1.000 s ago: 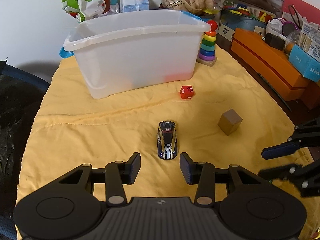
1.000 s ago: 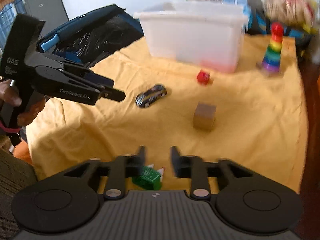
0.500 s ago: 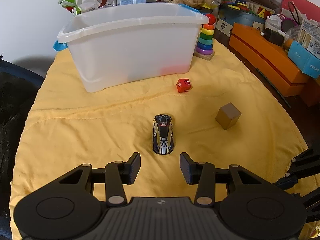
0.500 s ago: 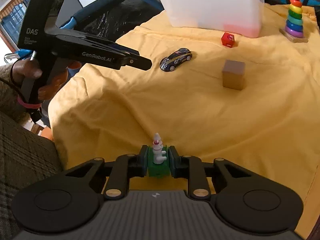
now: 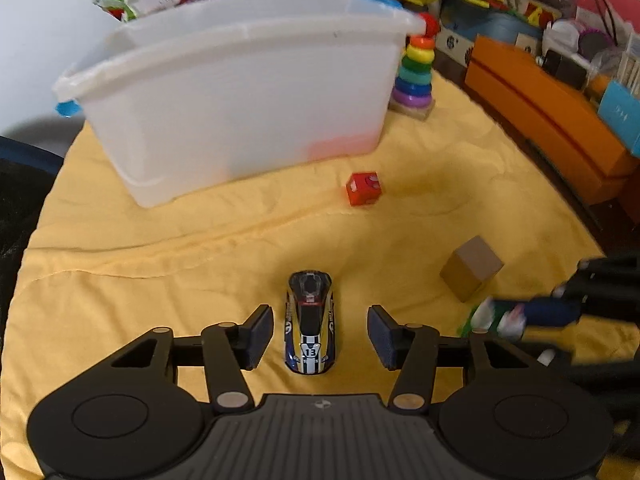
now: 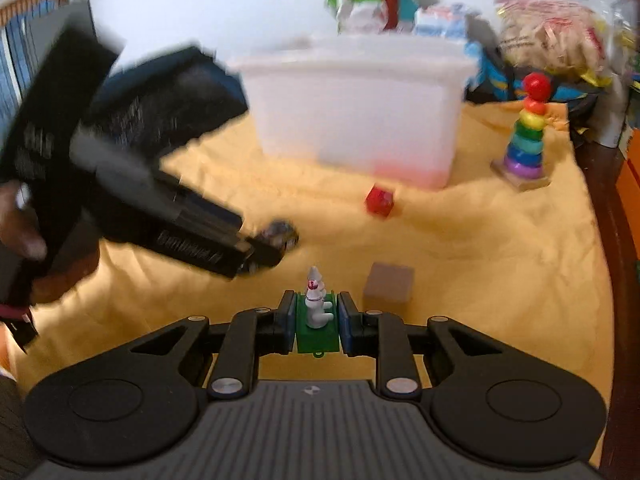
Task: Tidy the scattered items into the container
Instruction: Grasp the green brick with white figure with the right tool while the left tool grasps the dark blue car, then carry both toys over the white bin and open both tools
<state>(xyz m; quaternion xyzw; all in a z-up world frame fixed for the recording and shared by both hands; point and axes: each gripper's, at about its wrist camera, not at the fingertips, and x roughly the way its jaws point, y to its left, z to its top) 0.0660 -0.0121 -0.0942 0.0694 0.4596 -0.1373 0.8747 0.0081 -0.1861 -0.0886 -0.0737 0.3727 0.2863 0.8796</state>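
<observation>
— What is lying loose near the white tub (image 5: 240, 92)?
— One toy car (image 5: 310, 324), one red cube (image 5: 363, 188), one brown block (image 5: 471, 274), all in front of it.
— The hands?
— The left gripper (image 5: 320, 336) is tilting down, jaws just widening, straddling the car untouched. The right gripper (image 6: 317, 320) is clamping one green rabbit toy (image 6: 316, 326).
— Inside the tub?
— Only a reddish blur is showing.

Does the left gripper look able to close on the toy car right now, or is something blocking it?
Probably yes. The left gripper has just been opening its jaws, and the toy car lies lengthwise between them on the yellow cloth, untouched, with nothing beside it in the way.
</observation>
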